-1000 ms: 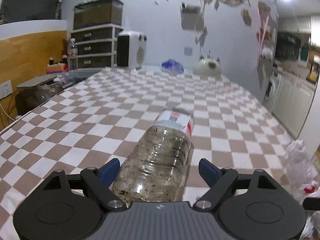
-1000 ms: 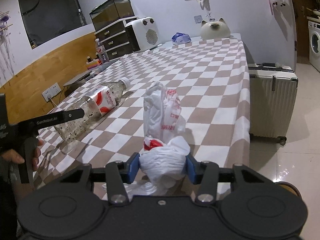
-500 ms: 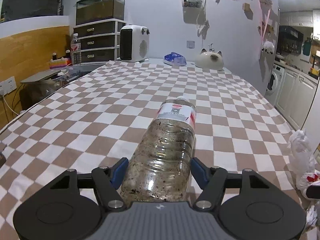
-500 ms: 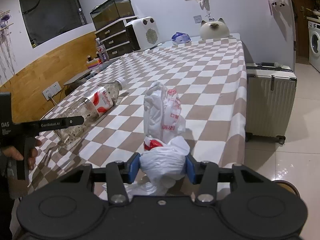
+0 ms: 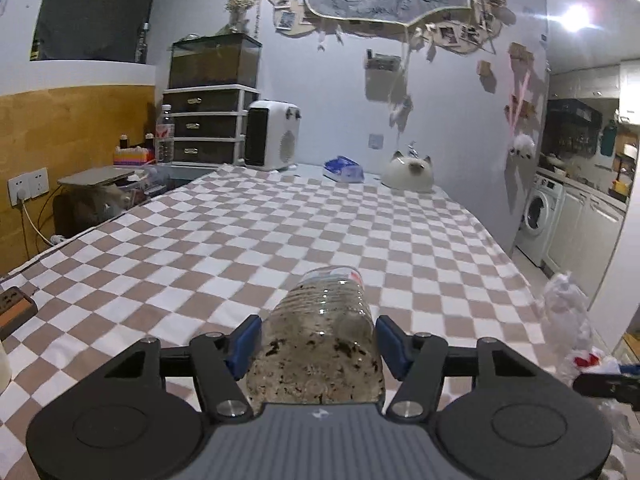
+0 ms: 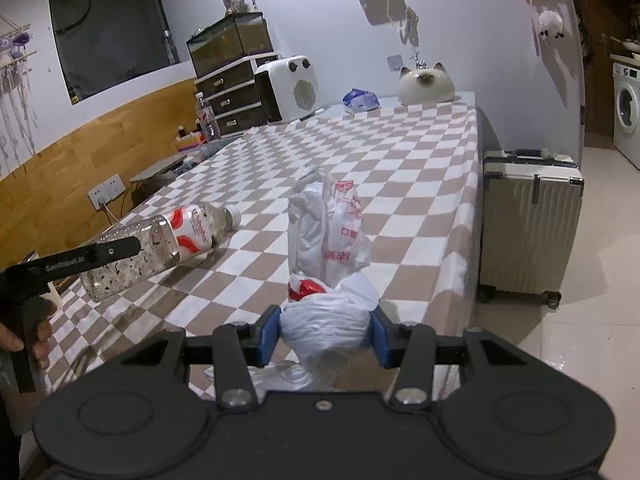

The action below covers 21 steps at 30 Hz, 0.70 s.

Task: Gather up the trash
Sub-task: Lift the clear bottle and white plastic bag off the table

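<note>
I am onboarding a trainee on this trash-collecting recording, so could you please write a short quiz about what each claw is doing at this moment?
1. True or false: the left claw is closed on the bottle.
2. What does the right claw hold? A) a white plastic bag B) a cup C) a tissue box
3. Fill in: in the right wrist view, the bottle's cap end lies toward the ____ of the table.

Key: 1 true; 2 A, the plastic bag; 3 far end, toward the white heater.
</note>
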Motion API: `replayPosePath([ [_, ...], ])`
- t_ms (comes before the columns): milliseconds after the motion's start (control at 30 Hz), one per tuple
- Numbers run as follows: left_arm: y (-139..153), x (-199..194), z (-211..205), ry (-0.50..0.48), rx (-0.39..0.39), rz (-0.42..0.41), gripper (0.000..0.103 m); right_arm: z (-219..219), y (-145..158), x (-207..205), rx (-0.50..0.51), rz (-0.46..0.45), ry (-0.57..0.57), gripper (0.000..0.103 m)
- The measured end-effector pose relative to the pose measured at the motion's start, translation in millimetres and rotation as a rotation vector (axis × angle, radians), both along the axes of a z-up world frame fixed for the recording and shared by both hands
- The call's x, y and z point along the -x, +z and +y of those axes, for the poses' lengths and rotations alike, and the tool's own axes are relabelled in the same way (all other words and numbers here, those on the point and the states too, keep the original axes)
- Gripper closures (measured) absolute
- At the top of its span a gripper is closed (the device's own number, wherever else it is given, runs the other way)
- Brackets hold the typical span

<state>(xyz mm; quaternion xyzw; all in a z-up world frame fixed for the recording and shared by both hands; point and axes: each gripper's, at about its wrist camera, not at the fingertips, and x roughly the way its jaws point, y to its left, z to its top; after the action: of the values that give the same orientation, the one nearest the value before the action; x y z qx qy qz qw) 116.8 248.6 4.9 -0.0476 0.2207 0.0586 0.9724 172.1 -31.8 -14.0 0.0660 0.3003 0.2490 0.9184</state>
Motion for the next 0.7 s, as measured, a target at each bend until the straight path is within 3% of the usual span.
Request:
replayPosePath([
  [300,-8.1,-4.5,-10.0,-0.090,0.063,0.177,0.040,-6.4,-2.9,15.1,0.003,0.004,0.013,0.055],
  [367,-5.8,-11.6,-8.7,-0.102,0.079,0.208,0.034,-8.1,-2.2,17.1,0.002,0.003,0.014,0.055],
  [633,-10.8,-39.4,-14.0,-0.119,0.042,0.356,0.034,-15.8,2.8,25.1,-0.005,-0.010,0.007,0.055],
  [700,-15.0,-40.6,-14.2,-0.126,0.041,0.375,0.039,-17.8,2.2,26.1,-0.005,-0.009,0.005,0.055],
])
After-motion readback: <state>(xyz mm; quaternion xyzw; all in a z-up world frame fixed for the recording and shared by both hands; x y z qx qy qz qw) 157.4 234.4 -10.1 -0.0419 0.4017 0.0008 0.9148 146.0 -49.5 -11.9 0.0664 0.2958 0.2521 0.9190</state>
